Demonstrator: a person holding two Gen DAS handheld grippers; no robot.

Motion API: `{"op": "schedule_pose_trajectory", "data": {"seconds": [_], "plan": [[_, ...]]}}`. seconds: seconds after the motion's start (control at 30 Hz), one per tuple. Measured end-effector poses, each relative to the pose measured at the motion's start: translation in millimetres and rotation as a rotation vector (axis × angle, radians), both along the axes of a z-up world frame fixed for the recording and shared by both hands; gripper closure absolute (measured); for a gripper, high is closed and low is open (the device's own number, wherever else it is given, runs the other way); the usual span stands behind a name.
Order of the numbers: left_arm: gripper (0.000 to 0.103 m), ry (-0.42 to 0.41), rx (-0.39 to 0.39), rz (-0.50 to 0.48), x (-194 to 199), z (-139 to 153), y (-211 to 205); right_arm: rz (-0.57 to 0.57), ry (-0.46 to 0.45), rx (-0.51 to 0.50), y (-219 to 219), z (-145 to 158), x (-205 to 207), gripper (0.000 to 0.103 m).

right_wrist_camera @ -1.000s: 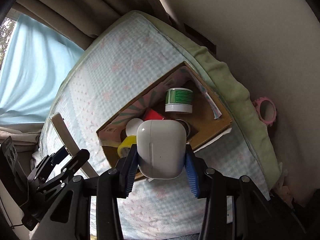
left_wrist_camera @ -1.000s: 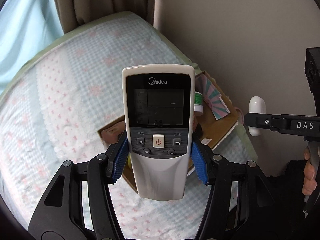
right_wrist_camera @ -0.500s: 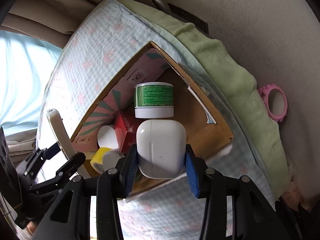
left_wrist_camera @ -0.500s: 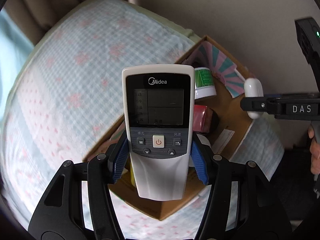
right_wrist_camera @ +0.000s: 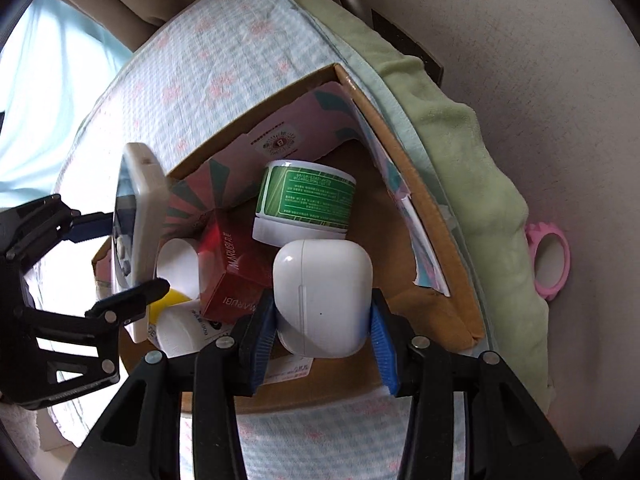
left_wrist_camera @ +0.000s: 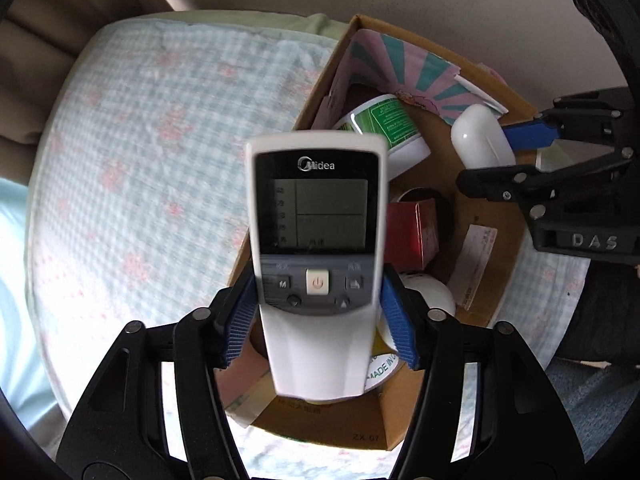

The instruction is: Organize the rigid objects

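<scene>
My left gripper (left_wrist_camera: 318, 326) is shut on a white Midea remote control (left_wrist_camera: 316, 240), held over the near left side of an open cardboard box (left_wrist_camera: 404, 420) on the bed. My right gripper (right_wrist_camera: 322, 334) is shut on a white earbud case (right_wrist_camera: 322, 296), held over the box's front right part. The box (right_wrist_camera: 440, 216) holds a green-labelled white jar (right_wrist_camera: 306, 204), a red carton (right_wrist_camera: 236, 276), a yellow-capped white bottle (right_wrist_camera: 176, 320) and a pink and teal striped package (left_wrist_camera: 400, 68). The remote also shows in the right wrist view (right_wrist_camera: 138, 236), and the case in the left wrist view (left_wrist_camera: 482, 142).
The box sits on a bed with a checked blue and pink floral cover (left_wrist_camera: 152, 152), at its corner by a beige wall (right_wrist_camera: 540, 60). A green blanket (right_wrist_camera: 472, 168) edges the bed. A pink ring-shaped object (right_wrist_camera: 548, 260) lies beyond it. Curtains (left_wrist_camera: 60, 20) hang behind.
Both grippers have moved in closer over the box with their objects still held. The box now fills more of both views.
</scene>
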State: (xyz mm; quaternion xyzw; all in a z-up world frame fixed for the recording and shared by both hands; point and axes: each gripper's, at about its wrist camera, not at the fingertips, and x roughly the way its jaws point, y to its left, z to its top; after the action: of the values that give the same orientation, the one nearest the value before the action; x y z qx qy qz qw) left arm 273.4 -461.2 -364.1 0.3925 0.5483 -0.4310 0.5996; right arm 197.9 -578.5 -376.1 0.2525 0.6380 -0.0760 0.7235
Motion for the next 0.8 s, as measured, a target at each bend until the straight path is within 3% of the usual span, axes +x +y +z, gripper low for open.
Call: {"op": "schedule_pose_trajectory", "data": {"seconds": [0.03,0.1,0.43,0.8], "plan": [[0.002,0.012,-0.02,0.011,2,2,1,0.002,-0.008,-0.006,1,1,0,0.037],[0.0,0.017,-0.059,0.029,3,6,5,-0.001,-0.022,-0.025,2,4,-3,0.0],[0.0,0.025,-0.069,0.053,4,2,16,-0.024,-0.022,-0.022,4,10,-10,0.0],[0.0,0.013,-0.093,0.061,-14,23,42,-0.041,-0.032,-0.05,13,24,-13,0.0]]}}
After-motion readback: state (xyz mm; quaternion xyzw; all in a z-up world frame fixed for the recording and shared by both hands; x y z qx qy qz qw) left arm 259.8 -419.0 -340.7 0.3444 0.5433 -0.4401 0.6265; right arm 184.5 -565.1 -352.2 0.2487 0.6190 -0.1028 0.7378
